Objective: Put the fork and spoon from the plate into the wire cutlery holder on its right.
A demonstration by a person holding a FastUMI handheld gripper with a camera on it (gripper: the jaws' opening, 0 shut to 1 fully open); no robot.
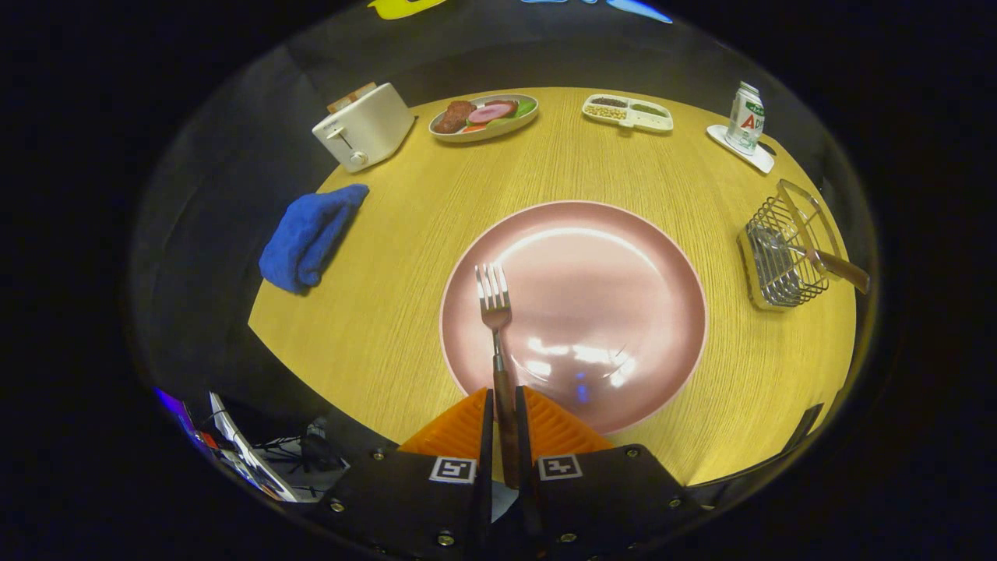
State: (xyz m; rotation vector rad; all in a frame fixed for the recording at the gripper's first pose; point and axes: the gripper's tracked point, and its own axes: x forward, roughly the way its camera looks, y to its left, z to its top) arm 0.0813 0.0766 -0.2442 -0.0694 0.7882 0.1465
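Observation:
My gripper (504,405) is shut on the brown handle of the fork (494,300), whose metal tines point away from me over the left part of the pink plate (607,312). Whether the fork rests on the plate or hangs just above it I cannot tell. The plate lies just ahead of the fingers on the round wooden table (405,257). To the plate's right stands the wire cutlery holder (783,253). A utensil with a brown handle (837,267) lies in the holder, its handle sticking out to the right.
A blue cloth (309,236) lies on the table's left edge. At the back stand a white toaster (364,128), a dish of food (484,117), a divided snack tray (628,112) and a can (746,118) on a white coaster. Cables and clutter (257,456) lie below the table.

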